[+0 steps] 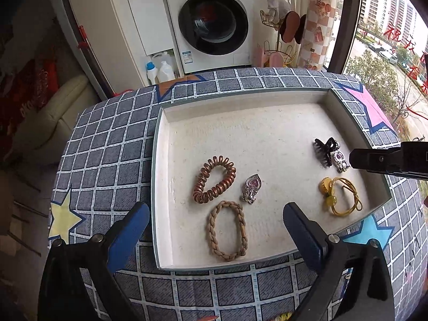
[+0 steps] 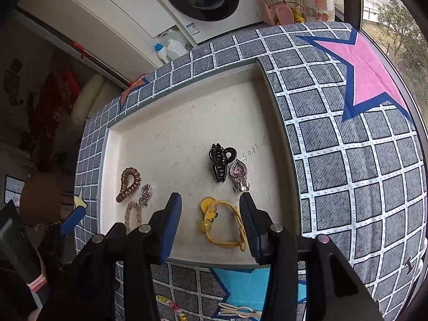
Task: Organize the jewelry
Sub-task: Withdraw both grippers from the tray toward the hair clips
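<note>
The left gripper [image 1: 216,230], jaws wide apart, hovers over the beige braided hair tie [image 1: 226,230] near the lower rim of the shallow white tray [image 1: 160,187]. The right gripper [image 2: 210,220], jaws apart, straddles the yellow elastic hair tie [image 2: 222,223], partly hidden. The tray's upper half lies open.

Both wrists — above shared tray [image 1: 160,176].

Two black hand-held grippers with blue-padded fingers

The left gripper [image 1: 216,228] and the right gripper [image 2: 210,223] share one build: black angular plastic arms, each finger faced with a blue pad, and round silver pivot screws [image 1: 96,238] at the joints. In the right wrist view, a dark sleeve [image 2: 18,298] with a pink cuff band shows at the lower left.
</note>
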The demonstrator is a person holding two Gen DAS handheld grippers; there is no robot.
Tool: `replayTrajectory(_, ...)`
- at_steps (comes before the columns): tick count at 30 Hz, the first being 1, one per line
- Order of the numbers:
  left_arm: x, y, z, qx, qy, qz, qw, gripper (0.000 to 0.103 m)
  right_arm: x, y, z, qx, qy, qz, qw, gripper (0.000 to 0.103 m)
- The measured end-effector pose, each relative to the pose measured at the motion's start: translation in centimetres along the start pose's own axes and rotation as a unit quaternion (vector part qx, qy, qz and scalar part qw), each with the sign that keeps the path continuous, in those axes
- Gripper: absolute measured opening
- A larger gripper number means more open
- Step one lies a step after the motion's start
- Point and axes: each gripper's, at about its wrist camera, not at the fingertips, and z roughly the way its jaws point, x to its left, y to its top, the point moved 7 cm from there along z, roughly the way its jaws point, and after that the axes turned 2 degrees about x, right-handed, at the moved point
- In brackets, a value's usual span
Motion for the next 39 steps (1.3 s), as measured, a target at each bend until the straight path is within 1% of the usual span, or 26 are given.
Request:
replayTrajectory(4, 0.7, -0.2, -1.6, -0.01, 0.0, -0.002, 1.0, 0.103, 0.7, -0.1, -1.6, -0.018, 0.01, -0.001, 1.0, 0.072)
replayTrajectory(6, 1.0, -0.6, -2.4, -0.01, -0.003, -0.003, 0.9999, 0.103, 0.9, -0.2, -2.4, -0.027, 0.014, 0.001, 1.0, 0.08)
replayTrajectory(7, 1.0, -1.0, -2.8, -0.01, -0.004, -0.002, 0.9999, 0.103, 0.9, -0.3, -2.9, -0.032, 0.015, 0.004, 0.999, 0.082)
replayTrajectory(11, 1.5, -2.8, -4.2, -0.007, -0.005, 0.001, 1.0, 0.103, 1.1, -1.1, -4.4, -0.045, 0.017, 0.012, 0.999, 0.083)
replayTrajectory(12, 1.6, -3.5, -4.6, -0.004, -0.005, 0.001, 1.0, 0.103, 1.2, -1.3, -4.6, -0.047, 0.016, 0.013, 0.999, 0.086)
replayTrajectory(14, 1.8, -4.8, -5.0, 0.002, -0.005, 0.002, 1.0, 0.103, 1.2, -1.8, -5.1, -0.052, 0.017, 0.013, 0.998, 0.103)
replayTrajectory(18, 2.2, -7.6, -5.9, 0.013, -0.007, 0.008, 0.9999, 0.103, 1.5, -3.4, -5.9, -0.058, 0.011, 0.004, 0.998, 0.103)
replayTrajectory(22, 2.1, -10.7, -6.2, 0.032, -0.014, 0.026, 0.9991, 0.103, 1.4, -5.6, -6.3, -0.037, 0.002, -0.013, 0.999, 0.103)
replayTrajectory(26, 1.4, -13.8, -6.3, 0.056, -0.043, 0.051, 0.9962, 0.103, 0.8, -8.3, -6.3, -0.014, -0.015, -0.019, 1.0, 0.103)
replayTrajectory(29, 0.3, -15.9, -6.4, 0.07, -0.065, 0.078, 0.9923, 0.103, -0.4, -10.6, -6.1, 0.003, -0.028, -0.01, 1.0, 0.103)
replayTrajectory(33, -1.4, -18.0, -6.5, 0.081, -0.084, 0.119, 0.9861, 0.103, -2.0, -13.7, -5.6, 0.026, -0.04, 0.009, 0.999, 0.103)
replayTrajectory(39, -3.8, -19.4, -6.2, 0.084, -0.104, 0.181, 0.9744, 0.103, -3.7, -17.2, -5.0, 0.053, -0.057, 0.022, 0.997, 0.103)
